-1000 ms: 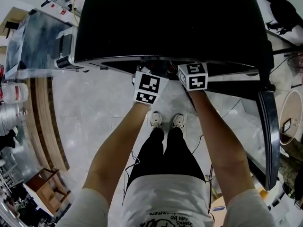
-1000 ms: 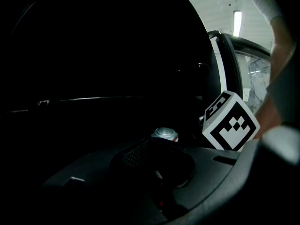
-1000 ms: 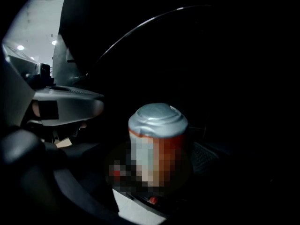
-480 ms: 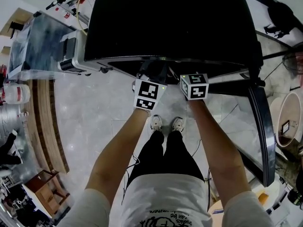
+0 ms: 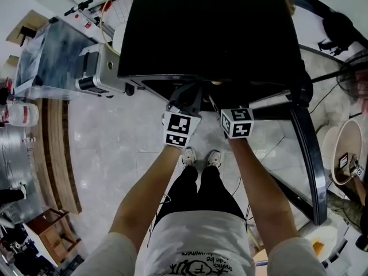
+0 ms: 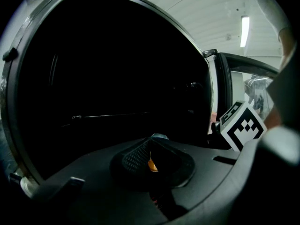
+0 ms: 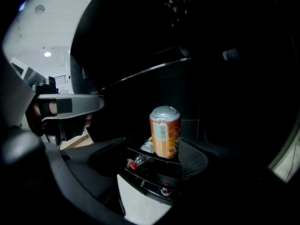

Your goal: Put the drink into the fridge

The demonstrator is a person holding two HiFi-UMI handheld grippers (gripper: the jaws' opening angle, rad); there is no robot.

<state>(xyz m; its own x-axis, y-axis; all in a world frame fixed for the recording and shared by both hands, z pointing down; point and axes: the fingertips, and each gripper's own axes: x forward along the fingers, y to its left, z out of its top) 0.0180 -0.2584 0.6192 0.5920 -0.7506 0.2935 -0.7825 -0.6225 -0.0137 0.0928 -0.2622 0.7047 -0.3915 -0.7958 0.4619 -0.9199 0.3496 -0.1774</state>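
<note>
Pale marble floor (image 5: 103, 148) lies below a tall black fridge (image 5: 213, 27), its door (image 5: 307, 148) swung open. Left tongs (image 6: 151, 148) are pressed together; right tongs (image 7: 153, 149) stand apart, having just narrowed, around the upright orange can (image 7: 165, 131) inside the dark fridge, not gripping it.

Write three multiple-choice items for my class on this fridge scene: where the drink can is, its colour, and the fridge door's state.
1. Where is the can? A on top of the fridge; B inside the fridge; C behind the fridge.
2. The can's body is: A blue; B green; C orange.
3. The fridge door is: A open; B shut; C removed.

Answers: B, the can stands upright in the dark interior in the right gripper view; C, its side is plainly orange; A, the head view shows the door swung out at the right.
</note>
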